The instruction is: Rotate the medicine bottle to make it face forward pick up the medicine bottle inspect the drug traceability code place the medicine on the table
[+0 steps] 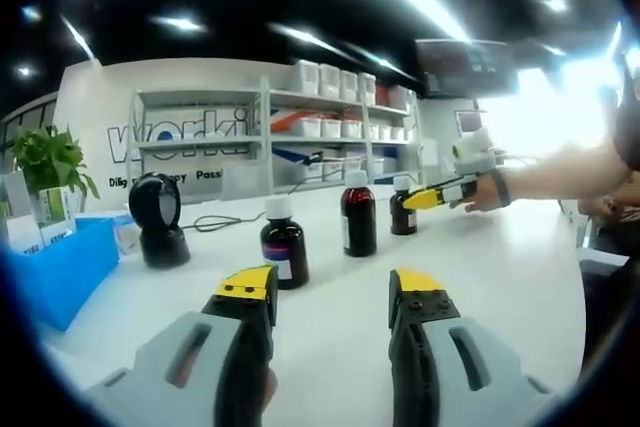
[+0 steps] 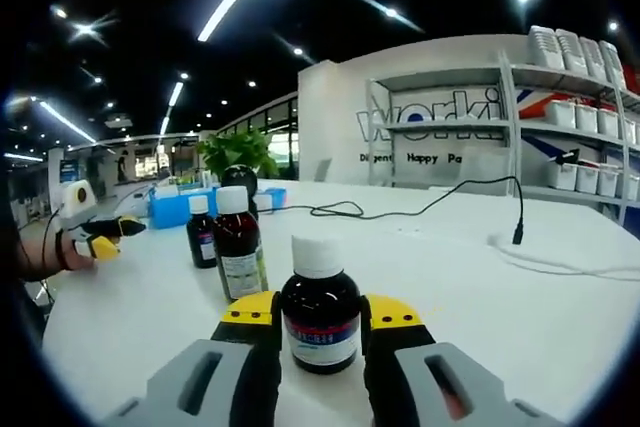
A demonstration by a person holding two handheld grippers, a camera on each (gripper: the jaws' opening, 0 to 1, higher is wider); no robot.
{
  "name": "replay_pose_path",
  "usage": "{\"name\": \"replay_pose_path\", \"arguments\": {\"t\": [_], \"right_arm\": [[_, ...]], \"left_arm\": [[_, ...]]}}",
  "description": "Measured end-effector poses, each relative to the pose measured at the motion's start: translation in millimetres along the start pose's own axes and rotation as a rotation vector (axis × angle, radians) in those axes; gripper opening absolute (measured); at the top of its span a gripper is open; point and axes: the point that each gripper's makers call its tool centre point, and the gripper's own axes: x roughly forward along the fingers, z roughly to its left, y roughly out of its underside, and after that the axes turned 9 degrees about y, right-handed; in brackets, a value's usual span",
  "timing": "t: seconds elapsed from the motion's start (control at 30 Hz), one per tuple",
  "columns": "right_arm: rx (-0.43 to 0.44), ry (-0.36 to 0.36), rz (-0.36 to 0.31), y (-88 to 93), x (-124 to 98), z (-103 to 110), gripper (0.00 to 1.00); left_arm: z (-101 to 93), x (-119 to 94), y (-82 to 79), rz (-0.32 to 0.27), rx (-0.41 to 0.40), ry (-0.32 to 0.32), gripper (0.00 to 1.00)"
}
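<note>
Jaws of the right gripper [image 2: 320, 319] stood around a medicine bottle [image 2: 320, 315] on the white table [image 2: 450, 257], touching or nearly so; I could not tell. The left gripper [image 1: 330, 292] hung open and empty, with two more bottles [image 1: 358, 214] beyond.

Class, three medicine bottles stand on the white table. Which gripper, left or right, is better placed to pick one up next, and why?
Right. The right gripper already has a medicine bottle standing between its open jaws. The left gripper is open over bare table, short of the bottles.
</note>
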Motion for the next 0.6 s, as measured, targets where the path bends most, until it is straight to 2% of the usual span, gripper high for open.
{"name": "replay_pose_path", "arguments": {"t": [0.2,0.4,0.6], "right_arm": [[0.001,0.06,-0.002,-0.3,-2.8,1.0,0.26],[0.008,0.121,-0.009,1.7,-3.8,-6.2,0.26],[0.054,0.189,-0.014,2.2,-2.3,-17.6,0.26]], "left_arm": [[-0.8,0.1,-0.3,0.0,0.002,0.003,0.35],[-0.3,-0.2,-0.3,0.001,0.004,0.002,0.35],[-0.4,-0.2,0.0,0.002,0.006,0.002,0.35]]}}
